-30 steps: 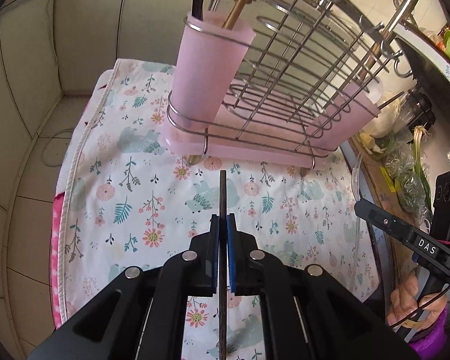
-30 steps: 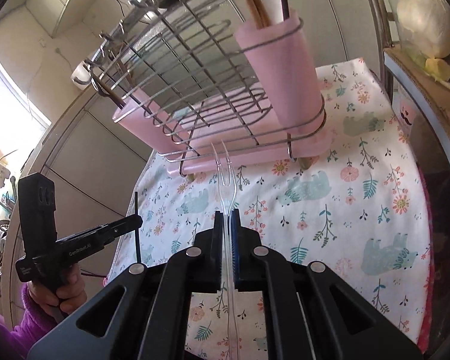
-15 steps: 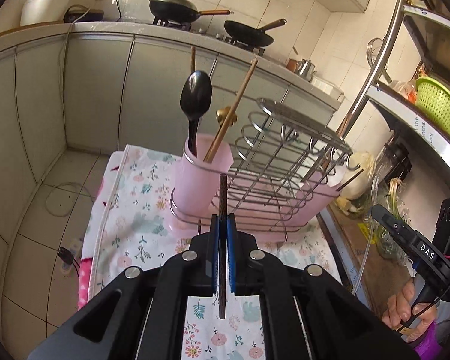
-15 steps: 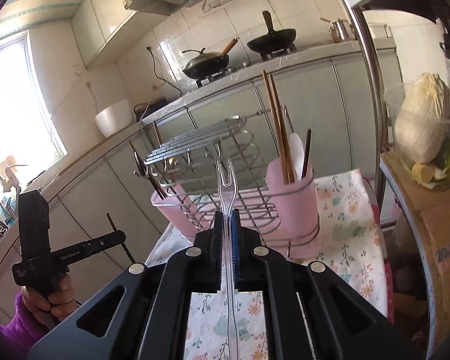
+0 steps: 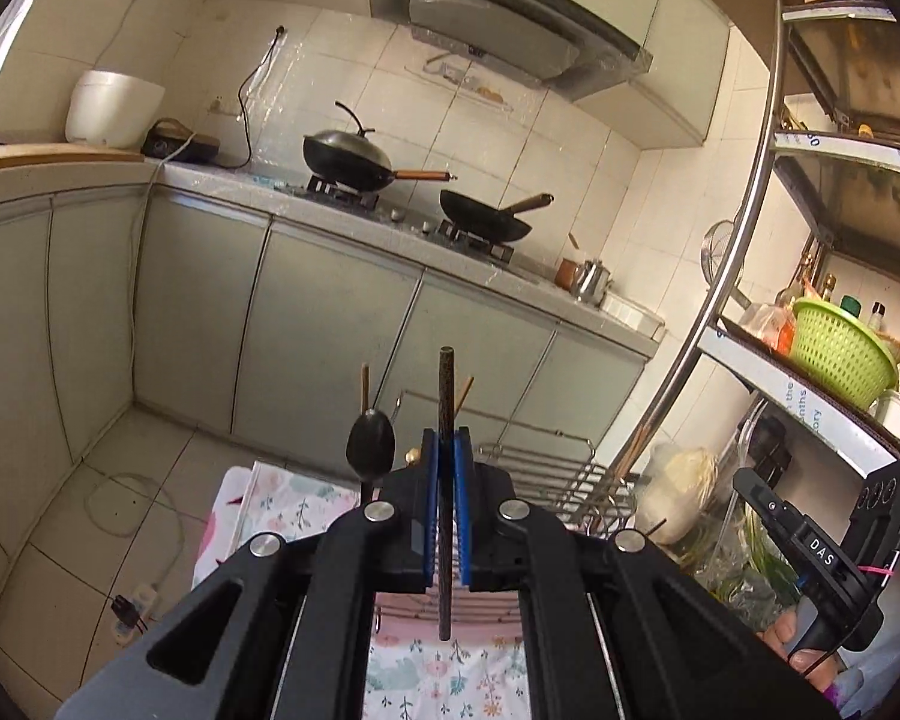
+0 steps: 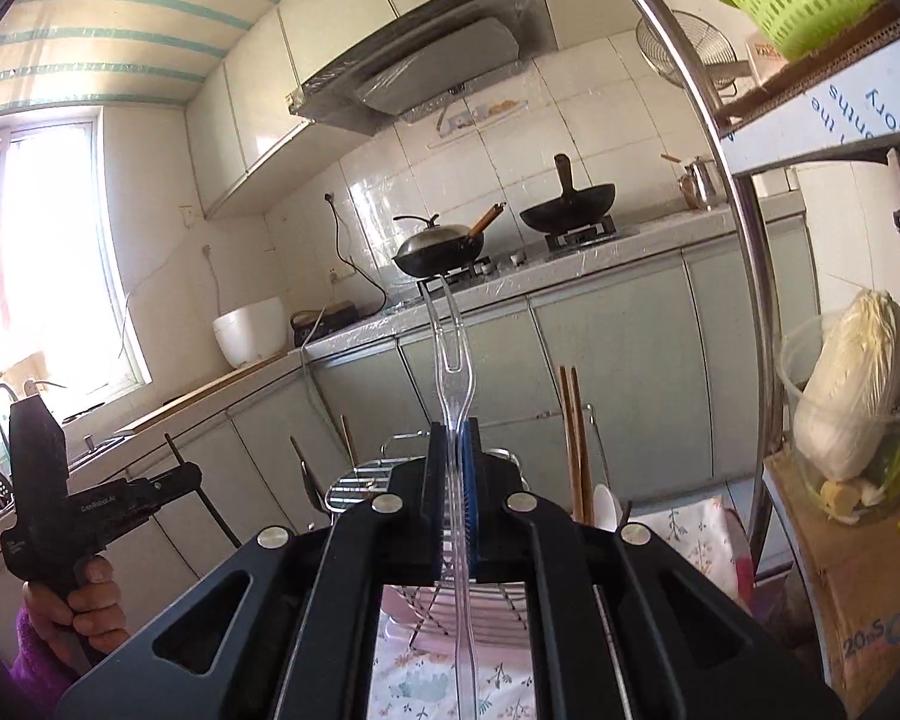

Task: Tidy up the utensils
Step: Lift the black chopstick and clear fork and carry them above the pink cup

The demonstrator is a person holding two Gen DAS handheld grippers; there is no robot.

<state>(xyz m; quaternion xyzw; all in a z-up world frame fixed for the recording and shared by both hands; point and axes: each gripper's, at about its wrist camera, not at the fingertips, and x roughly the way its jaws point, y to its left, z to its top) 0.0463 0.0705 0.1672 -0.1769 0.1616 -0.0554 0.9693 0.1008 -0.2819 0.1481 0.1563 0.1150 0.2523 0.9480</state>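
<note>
My left gripper (image 5: 445,438) is shut on a dark chopstick (image 5: 446,396) that sticks up past the blue pads. My right gripper (image 6: 453,429) is shut on a clear plastic two-pronged fork (image 6: 448,348), prongs upward. Both are held high above the wire dish rack (image 5: 555,474), which sits low and mostly hidden behind the gripper bodies. A black spoon (image 5: 370,441) and wooden chopsticks (image 6: 575,438) stand in the rack's pink cups, which are hidden. The left gripper also shows at the left of the right wrist view (image 6: 177,471).
The rack stands on a floral cloth (image 5: 282,498). Behind it runs a counter with two black woks (image 5: 348,159) on a stove. A metal shelf (image 5: 744,276) with a green basket (image 5: 840,360) rises at the right, and a cabbage in a clear tub (image 6: 849,396) sits beside it.
Both grippers have risen and tilted up from looking down at the rack and cloth to facing the kitchen counter. The chopstick and fork stay gripped.
</note>
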